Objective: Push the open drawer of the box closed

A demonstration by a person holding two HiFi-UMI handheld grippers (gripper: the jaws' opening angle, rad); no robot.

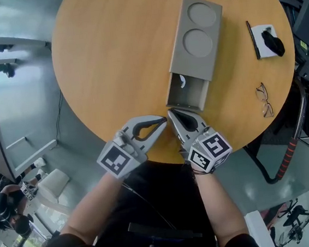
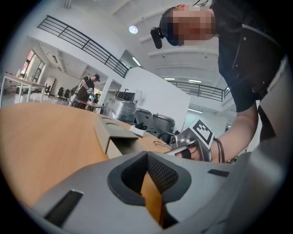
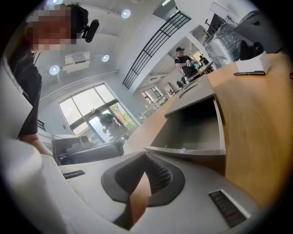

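A grey box (image 1: pixel 196 36) with two round recesses on top lies on the round wooden table (image 1: pixel 115 58). Its drawer (image 1: pixel 188 92) is pulled out toward me, with a small white item inside. My right gripper (image 1: pixel 171 113) is shut, empty, its tip right at the drawer's front wall (image 3: pixel 187 151). My left gripper (image 1: pixel 164 120) is shut too, empty, just left of the right one near the table's edge. From the left gripper view the box (image 2: pixel 112 132) lies ahead, with the right gripper (image 2: pixel 194 141) to the right.
A black pen (image 1: pixel 252 40) and a white pad with a black object (image 1: pixel 270 41) lie at the table's right. Glasses (image 1: pixel 264 100) rest near the right rim. A person stands in the background (image 2: pixel 86 89). A chair frame (image 1: pixel 289 150) stands beside the table.
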